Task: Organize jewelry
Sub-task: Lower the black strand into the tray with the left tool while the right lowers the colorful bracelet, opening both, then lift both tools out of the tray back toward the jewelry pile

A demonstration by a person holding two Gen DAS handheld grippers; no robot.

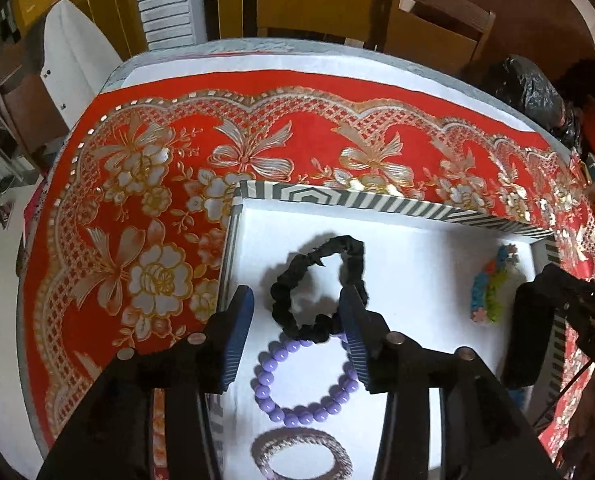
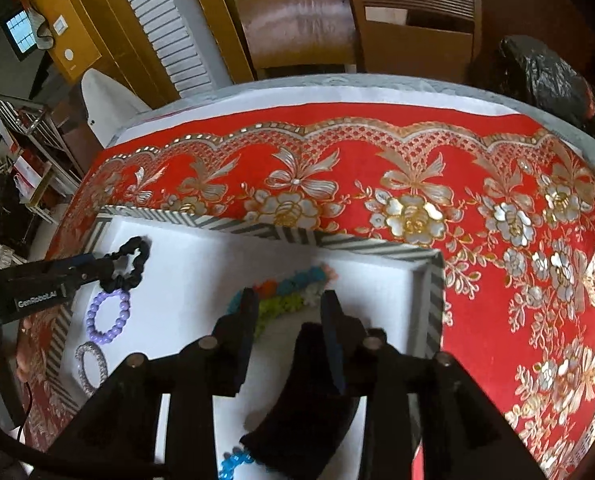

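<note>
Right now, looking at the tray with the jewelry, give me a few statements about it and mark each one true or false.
1. The black scrunchie lies inside the striped tray. True.
2. The purple bead bracelet sits on the red tablecloth. False: it lies in the tray.
3. The left gripper is open. True.
4. The right gripper is clamped on the purple bracelet. False: it is open above the colourful bracelet.

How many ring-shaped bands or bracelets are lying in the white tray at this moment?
4 visible: black scrunchie between the left gripper's open fingers, purple bead bracelet just nearer, silver braided band nearest, multicolored bracelet at right. The right gripper may hide more.
</note>
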